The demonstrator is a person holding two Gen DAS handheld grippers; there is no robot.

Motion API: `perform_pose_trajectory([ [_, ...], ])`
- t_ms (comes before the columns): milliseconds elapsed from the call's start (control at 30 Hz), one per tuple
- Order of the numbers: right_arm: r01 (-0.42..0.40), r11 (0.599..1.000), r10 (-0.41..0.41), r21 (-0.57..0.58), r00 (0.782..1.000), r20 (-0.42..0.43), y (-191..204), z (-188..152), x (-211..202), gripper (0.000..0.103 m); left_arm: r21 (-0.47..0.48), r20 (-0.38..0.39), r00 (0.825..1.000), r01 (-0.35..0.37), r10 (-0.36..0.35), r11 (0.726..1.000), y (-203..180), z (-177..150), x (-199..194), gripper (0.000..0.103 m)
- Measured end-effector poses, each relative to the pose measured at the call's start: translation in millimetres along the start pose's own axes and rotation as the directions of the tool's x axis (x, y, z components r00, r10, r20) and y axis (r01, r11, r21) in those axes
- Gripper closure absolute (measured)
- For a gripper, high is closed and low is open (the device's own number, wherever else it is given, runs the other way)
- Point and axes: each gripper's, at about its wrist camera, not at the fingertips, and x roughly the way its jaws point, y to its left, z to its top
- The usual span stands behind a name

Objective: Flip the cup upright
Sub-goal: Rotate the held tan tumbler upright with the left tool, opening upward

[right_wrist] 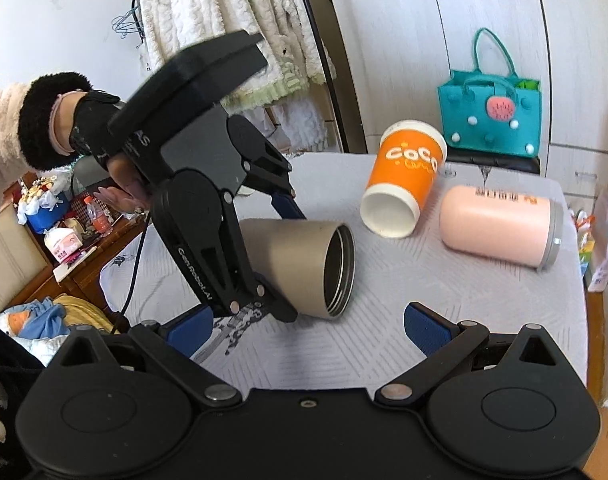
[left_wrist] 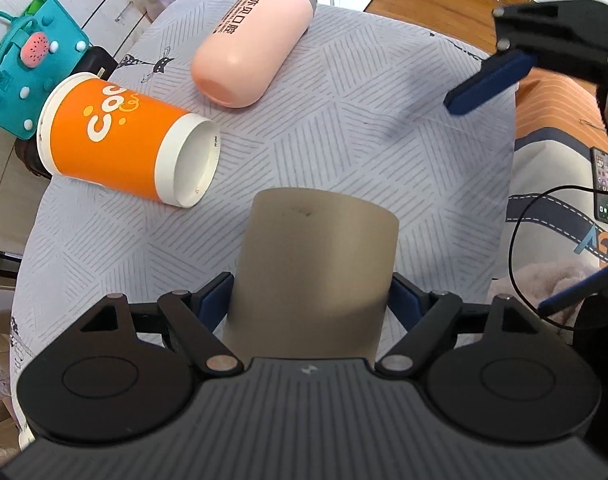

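My left gripper (left_wrist: 309, 300) is shut on a tan metal cup (left_wrist: 315, 264). In the right wrist view the tan cup (right_wrist: 304, 264) is tilted on its side just above the table, its open mouth facing right, with the left gripper (right_wrist: 280, 256) clamped on its closed end. My right gripper (right_wrist: 307, 328) is open and empty, close in front of the cup. It shows at the upper right in the left wrist view (left_wrist: 503, 160). An orange paper cup (left_wrist: 124, 140) and a pink tumbler (left_wrist: 252, 40) lie on their sides farther back.
The table has a grey patterned cloth (left_wrist: 343, 128). A teal felt bag (right_wrist: 491, 116) stands at the table's far edge. A phone with a cable (left_wrist: 603, 184) lies on bedding to the right. White cupboards stand behind.
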Motion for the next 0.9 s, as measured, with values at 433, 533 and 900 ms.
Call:
perform_pose_trajectory([
  [433, -0.079, 0.982, 0.097, 0.169, 0.990, -0.100, 8, -8, 16, 0.000, -0.133, 0.160, 0.985, 0.088, -0.067, 0.987, 15, -25, -35, 0.014],
  [533, -0.166, 0.936, 0.206, 0.310, 0.973, -0.101, 5, -13, 27, 0.000, -0.173, 0.198, 0.976, 0.131, -0.096, 0.976, 23, -36, -36, 0.018],
  [900, -0.196, 0.853, 0.218, 0.484, 0.976, 0.010, 0, -27, 48, 0.010, -0.334, 0.326, 0.909, 0.369, -0.261, 0.867, 50, -60, -34, 0.031],
])
